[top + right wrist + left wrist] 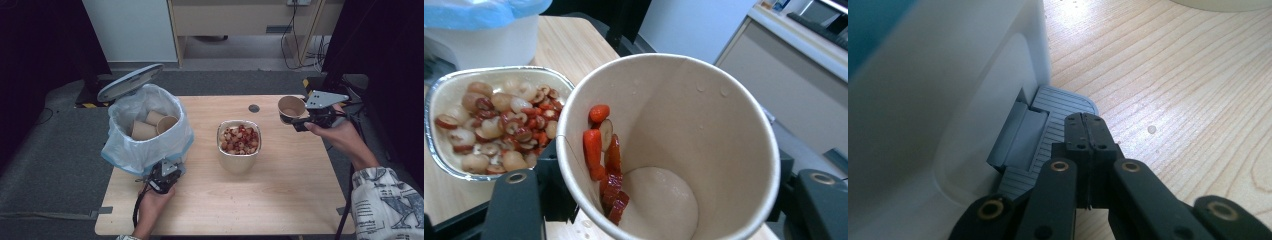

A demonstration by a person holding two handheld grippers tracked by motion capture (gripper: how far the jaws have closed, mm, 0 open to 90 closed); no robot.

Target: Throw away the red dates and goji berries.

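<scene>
My right gripper (301, 119) is shut on a brown paper cup (291, 107), held in the air over the table's far right corner. In the right gripper view the cup (704, 125) sits between the jaws, tilted toward the camera, with a few red fruit slices (605, 165) stuck to its inner wall. A foil tray (239, 159) of red and pale dried fruit (499, 122) stands mid-table. My left gripper (1087, 129) is shut, its tips resting on the grey pedal (1048, 112) of a white bin (145, 135), whose lid (131, 82) stands raised.
The bin is lined with a white bag with a blue edge and holds several empty paper cups (152, 125). The wooden table (280, 200) has bare surface at front and right. A dark round hole (254, 108) marks the table's far edge. Cables lie on the floor behind.
</scene>
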